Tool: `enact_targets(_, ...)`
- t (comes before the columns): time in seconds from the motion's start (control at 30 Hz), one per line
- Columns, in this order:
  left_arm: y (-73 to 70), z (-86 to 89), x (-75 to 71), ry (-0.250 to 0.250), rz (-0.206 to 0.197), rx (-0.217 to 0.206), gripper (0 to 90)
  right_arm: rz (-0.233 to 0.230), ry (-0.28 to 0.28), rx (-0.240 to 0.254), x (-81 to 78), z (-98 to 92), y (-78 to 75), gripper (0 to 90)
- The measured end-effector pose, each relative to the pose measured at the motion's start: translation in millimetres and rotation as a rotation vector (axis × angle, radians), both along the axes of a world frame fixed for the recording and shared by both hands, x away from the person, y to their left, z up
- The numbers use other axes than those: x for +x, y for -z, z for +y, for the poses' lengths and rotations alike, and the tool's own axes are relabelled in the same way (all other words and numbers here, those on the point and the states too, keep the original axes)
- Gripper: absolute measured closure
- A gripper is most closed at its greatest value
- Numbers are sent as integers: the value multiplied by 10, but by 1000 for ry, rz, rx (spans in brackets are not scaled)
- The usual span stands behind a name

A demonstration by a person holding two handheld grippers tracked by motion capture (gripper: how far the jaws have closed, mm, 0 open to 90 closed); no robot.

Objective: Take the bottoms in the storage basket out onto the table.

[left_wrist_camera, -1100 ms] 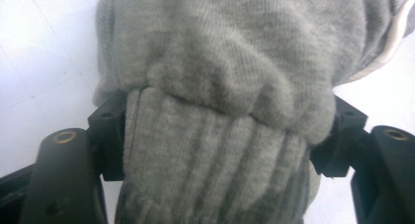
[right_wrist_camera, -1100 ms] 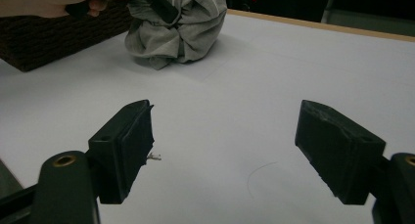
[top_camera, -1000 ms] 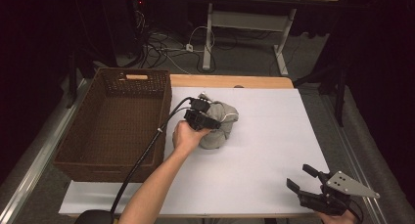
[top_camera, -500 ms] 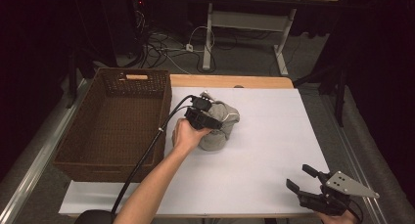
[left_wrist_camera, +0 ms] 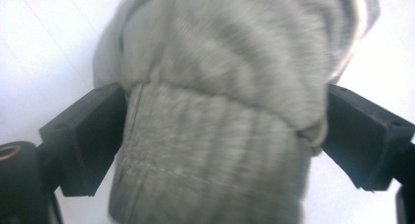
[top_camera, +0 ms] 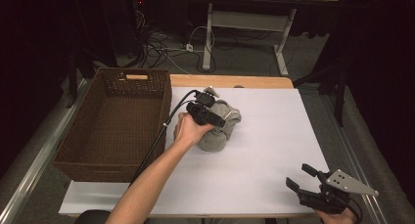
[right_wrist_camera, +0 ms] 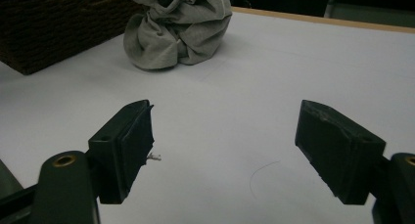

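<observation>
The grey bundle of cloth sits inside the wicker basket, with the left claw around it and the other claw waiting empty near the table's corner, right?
Not quite: the grey bundle of cloth lies on the white table, beside the wicker basket, not inside it, as the high view shows. The left claw is around it; the right claw waits empty.

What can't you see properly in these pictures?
- Grey garment: left gripper view is blurred and cut off by the edges, so its kind stays unclear.
- Garment's far side: high view, hidden by the left hand-held gripper and hand.
- Wicker basket: the near wall hides part of its floor.
</observation>
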State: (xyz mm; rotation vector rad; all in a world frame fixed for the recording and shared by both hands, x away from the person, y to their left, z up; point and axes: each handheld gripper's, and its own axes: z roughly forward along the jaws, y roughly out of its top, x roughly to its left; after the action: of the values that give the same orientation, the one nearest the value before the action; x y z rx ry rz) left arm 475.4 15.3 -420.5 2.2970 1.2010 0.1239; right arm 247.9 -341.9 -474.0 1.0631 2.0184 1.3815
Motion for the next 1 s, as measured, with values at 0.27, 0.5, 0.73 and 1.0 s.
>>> enact_targets(0.27, -110, 12, 1, 10, 16, 9, 87, 8, -8, -4, 3, 10, 3, 227)
enact_targets(0.5, -176, 70, -10, 38, 17, 2, 110, 10, -11, 4, 11, 2, 3, 227)
enact_targets(0.73, -246, 113, -76, 50, -3, -27, 129, 7, -15, 5, 16, 10, 1, 227)
enact_targets(1.0, -324, 142, -171, 62, -13, -29, 128, 1, -16, 2, 9, 15, -3, 227)
